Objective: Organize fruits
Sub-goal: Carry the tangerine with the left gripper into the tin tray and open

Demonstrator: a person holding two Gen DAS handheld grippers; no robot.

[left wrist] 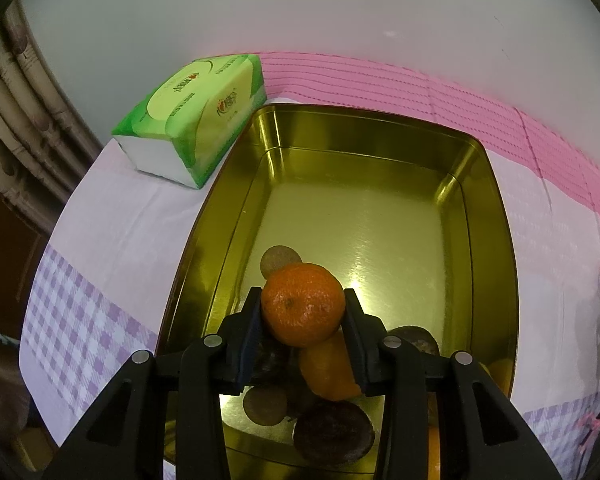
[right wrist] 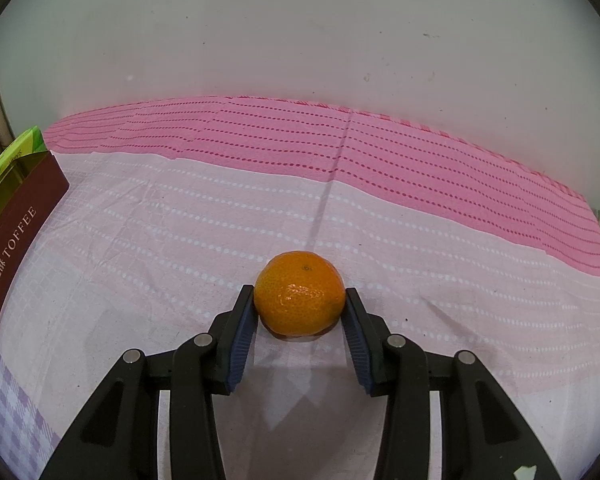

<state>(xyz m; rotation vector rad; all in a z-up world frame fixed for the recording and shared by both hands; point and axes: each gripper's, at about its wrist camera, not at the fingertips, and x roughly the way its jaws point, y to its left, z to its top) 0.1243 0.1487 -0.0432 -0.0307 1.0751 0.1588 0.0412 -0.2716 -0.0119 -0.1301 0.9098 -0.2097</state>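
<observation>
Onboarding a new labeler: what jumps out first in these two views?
Two bright tangerines, each clamped between black fingers: the left gripper holds one tangerine over the near end of the shiny gold tin, where darker fruits already lie. The right gripper grips the other tangerine, which rests on the pink and white cloth. A green tissue pack sits by the tin's far left corner.
</observation>
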